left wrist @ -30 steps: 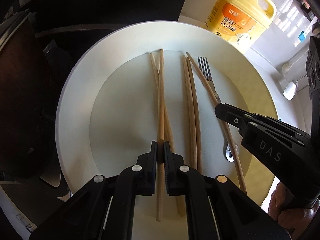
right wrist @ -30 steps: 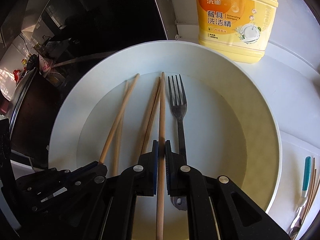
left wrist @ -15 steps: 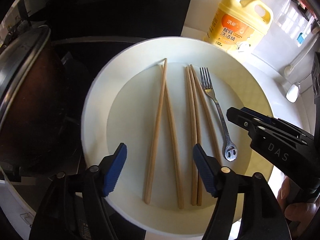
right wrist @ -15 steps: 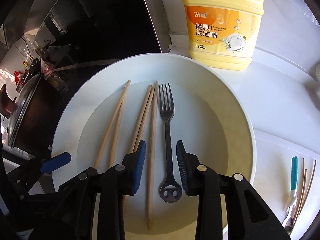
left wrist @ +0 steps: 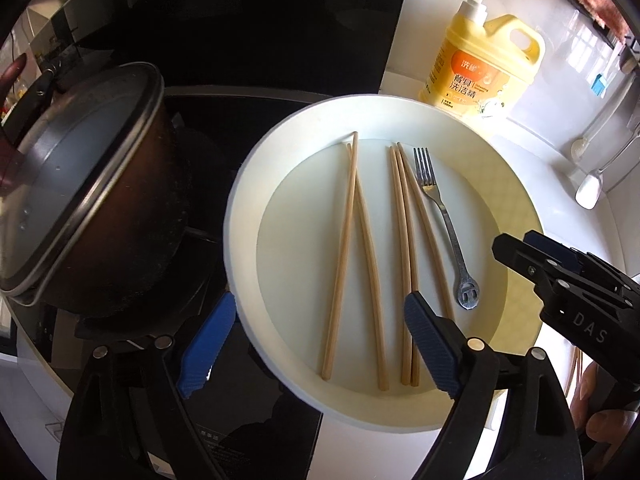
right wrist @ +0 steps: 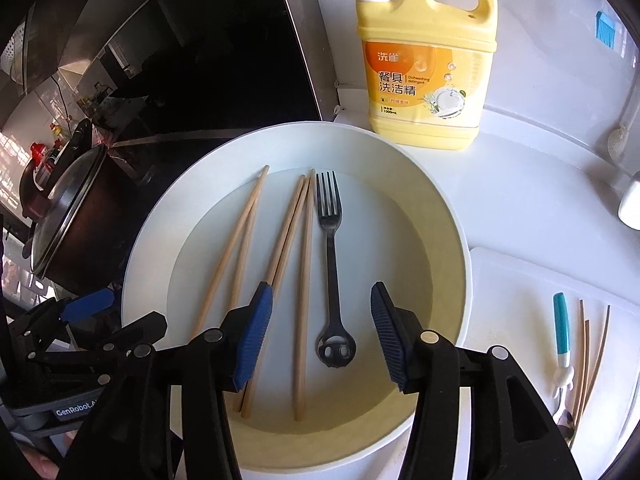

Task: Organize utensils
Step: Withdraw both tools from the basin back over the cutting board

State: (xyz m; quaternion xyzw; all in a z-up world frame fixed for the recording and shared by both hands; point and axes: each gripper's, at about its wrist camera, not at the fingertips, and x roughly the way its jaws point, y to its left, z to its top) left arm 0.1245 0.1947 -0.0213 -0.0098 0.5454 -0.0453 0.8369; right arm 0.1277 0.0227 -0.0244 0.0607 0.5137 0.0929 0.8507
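A white plate holds several wooden chopsticks and a metal fork, all lying roughly side by side. My left gripper hangs above the plate's near left part. Its jaws are opening wide and nothing is between the blue pads. My right gripper hovers above the fork handle and the rightmost chopstick. Its jaws are opening too, and the pads touch nothing. Each gripper shows in the other's view.
A yellow detergent bottle stands just behind the plate. A dark pot with a glass lid sits on the black cooktop to the left. A white board at right carries a blue-handled utensil and thin sticks.
Both grippers were shut on one chopstick each; both have opened and let go. The chopsticks now lie on the plate, and both grippers have risen and drawn back.
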